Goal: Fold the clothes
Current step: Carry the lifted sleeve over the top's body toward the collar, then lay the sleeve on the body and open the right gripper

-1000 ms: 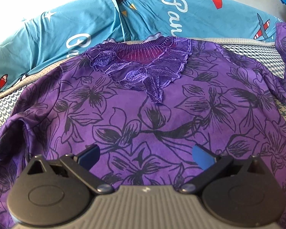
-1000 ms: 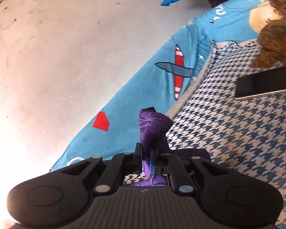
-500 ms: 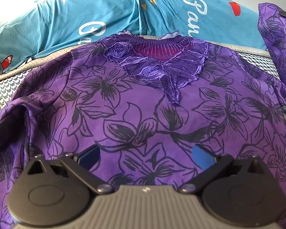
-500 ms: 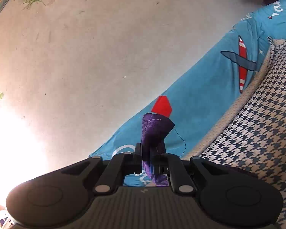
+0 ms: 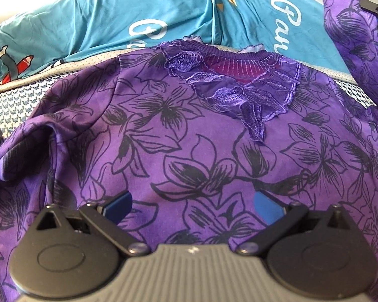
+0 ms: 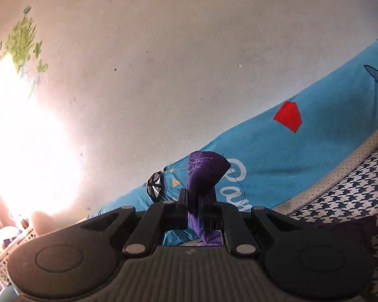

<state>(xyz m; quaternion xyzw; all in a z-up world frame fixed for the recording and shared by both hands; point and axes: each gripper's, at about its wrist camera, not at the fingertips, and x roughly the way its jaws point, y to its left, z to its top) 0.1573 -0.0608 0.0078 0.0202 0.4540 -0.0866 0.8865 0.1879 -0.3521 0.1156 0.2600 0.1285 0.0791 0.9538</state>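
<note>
A purple blouse (image 5: 189, 136) printed with black flowers lies front up on the houndstooth mat, its embroidered neckline (image 5: 234, 85) toward the far side. My left gripper (image 5: 192, 202) hovers open just above the blouse's middle, with nothing between its blue pads. My right gripper (image 6: 195, 201) is shut on the end of the blouse's right sleeve (image 6: 204, 173), a purple bunch that sticks up past the fingers. From the left wrist camera that sleeve (image 5: 352, 32) hangs lifted at the top right, with the right gripper's tip at the frame edge.
A blue bolster (image 5: 113, 17) with white lettering, planes and red shapes runs along the far edge of the mat (image 6: 352, 196). Behind it rises a pale wall (image 6: 189, 50) with a green leaf decal. Sun glare and a white basket (image 6: 10, 246) fill the right wrist view's left side.
My right gripper has carried the sleeve end up and sideways toward the blouse's middle, and the raised sleeve has come into the left wrist view. The left gripper has crept a little over the blouse.
</note>
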